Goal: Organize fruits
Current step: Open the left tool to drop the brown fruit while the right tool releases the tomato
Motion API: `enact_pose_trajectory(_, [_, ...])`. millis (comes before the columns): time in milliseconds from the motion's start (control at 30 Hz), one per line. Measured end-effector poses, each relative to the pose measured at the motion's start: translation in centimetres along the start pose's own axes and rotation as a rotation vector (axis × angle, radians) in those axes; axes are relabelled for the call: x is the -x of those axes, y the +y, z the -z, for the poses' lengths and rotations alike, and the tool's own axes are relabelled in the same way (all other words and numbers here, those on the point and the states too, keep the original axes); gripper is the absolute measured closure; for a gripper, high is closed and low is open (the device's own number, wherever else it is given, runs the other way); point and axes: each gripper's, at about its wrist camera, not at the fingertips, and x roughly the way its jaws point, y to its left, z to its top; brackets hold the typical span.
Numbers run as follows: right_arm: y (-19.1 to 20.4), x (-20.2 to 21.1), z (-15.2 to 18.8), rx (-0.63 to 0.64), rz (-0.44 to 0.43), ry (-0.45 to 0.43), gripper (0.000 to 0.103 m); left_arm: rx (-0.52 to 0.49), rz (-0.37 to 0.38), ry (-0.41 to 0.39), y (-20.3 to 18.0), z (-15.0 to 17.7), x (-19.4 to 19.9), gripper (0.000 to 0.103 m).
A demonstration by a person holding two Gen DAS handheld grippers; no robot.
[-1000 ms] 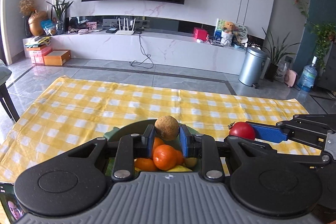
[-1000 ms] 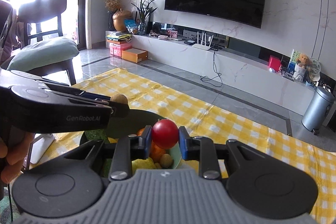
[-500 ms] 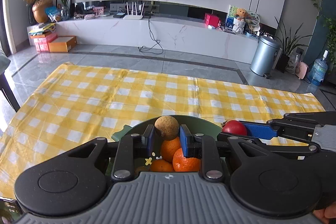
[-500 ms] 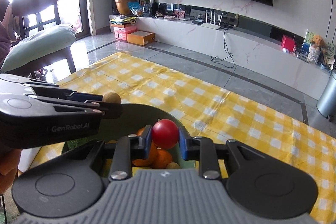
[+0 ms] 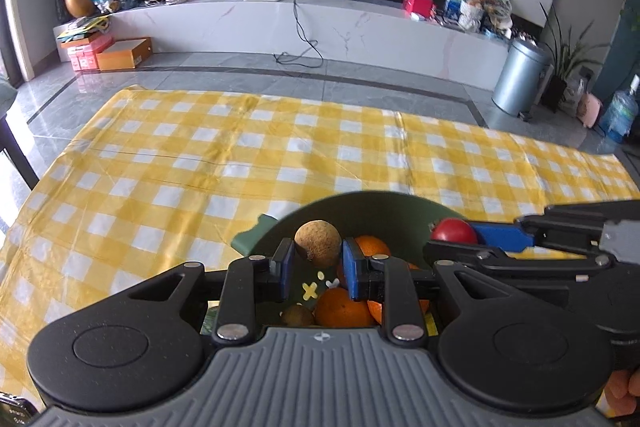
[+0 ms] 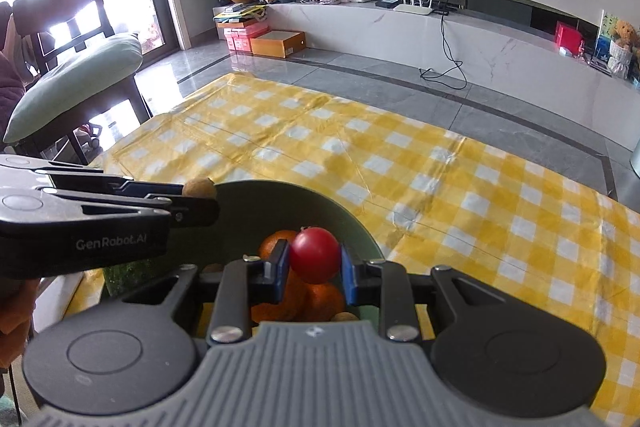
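The left tongs (image 5: 318,263) are clamped on a small brown round fruit (image 5: 318,243), held between the blue pads out at their tips. The right tongs (image 6: 314,269) are clamped the same way on a small red fruit (image 6: 315,254) (a cherry tomato, by the look of it, with a stub of stem on top). Both fruits hang just above the dark green bowl (image 5: 400,203), which sits directly below and ahead of both tongs. In the bowl under the tips lie several oranges (image 5: 344,309) and another small brown fruit (image 5: 297,315); a patch of bare floor with little printed marks shows just under the left tongs.

The step in hand looks like setting both fruits down into the bowl. To do it well, I would bring each fruit low before letting go, so it settles instead of dropping and bouncing off an orange. The brown fruit has that bare patch beneath it; the red one sits over the orange pile and could roll, so a gap between oranges would suit it better. The two tongs are close side by side, so open them one at a time and ease the pads apart gently.

Beyond the bowl the yellow checked cloth (image 5: 280,155) lies bare across the floor.
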Motion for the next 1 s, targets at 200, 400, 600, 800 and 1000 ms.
enact_pose_trajectory(200, [-0.9, -1.0, 0.4, -0.013, 0.005, 0.033, 0.080, -0.109, -0.062, 0.031, -1.6, 0.9, -1.4, 0.075])
enact_pose_trajectory(400, [-1.5, -2.2, 0.5, -0.039, -0.003, 0.064, 0.080, -0.162, -0.105, 0.037, -2.3, 1.2, -1.8, 0.074])
enact_pose_trajectory(600, [-1.5, -2.7, 0.2, -0.057, 0.003, 0.075, 0.080, -0.208, -0.148, 0.027, -2.8, 1.7, -2.1, 0.073])
enact_pose_trajectory(800, [-1.4, -3.1, -0.2, -0.094, 0.018, 0.098, 0.079, -0.225, -0.162, 0.015, -3.0, 1.8, -2.3, 0.068])
enact_pose_trajectory(1000, [-1.1, -3.4, -0.5, -0.102, 0.044, 0.124, 0.078, -0.226, -0.146, -0.005, -2.8, 1.8, -1.7, 0.060])
